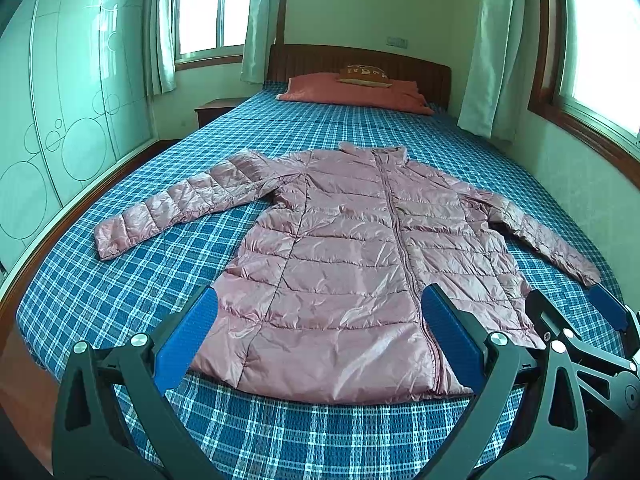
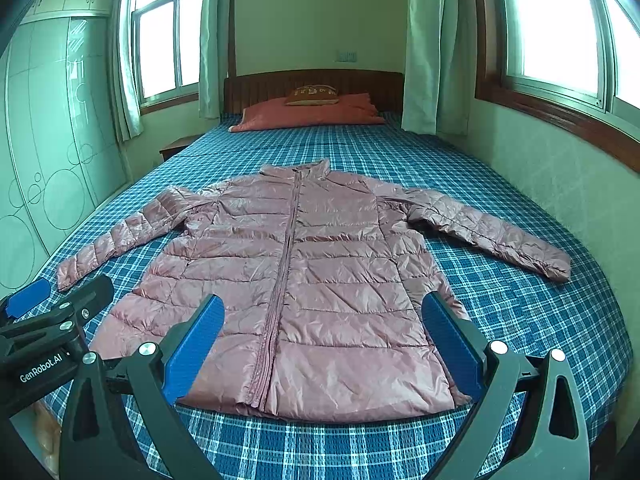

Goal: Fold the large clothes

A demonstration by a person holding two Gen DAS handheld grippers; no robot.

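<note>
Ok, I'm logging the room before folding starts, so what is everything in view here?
Jacket: one, pink, quilted, spread flat and zipped on the bed, sleeves out to both sides.
Bed cover: one, blue plaid, under the jacket.
Pillow: one, orange-red, at the head of the bed.
Small cushion: one, brown, on the pillow.
Headboard: one, dark wood.
Nightstand: one, wood, beside the bed.
Wardrobe: one, pale green with circle pattern.
Windows: two, bright, with pale curtains.
Left hand-held gripper: black with blue pads, open, near the hem.
Right hand-held gripper: same, open, near the hem.
</note>
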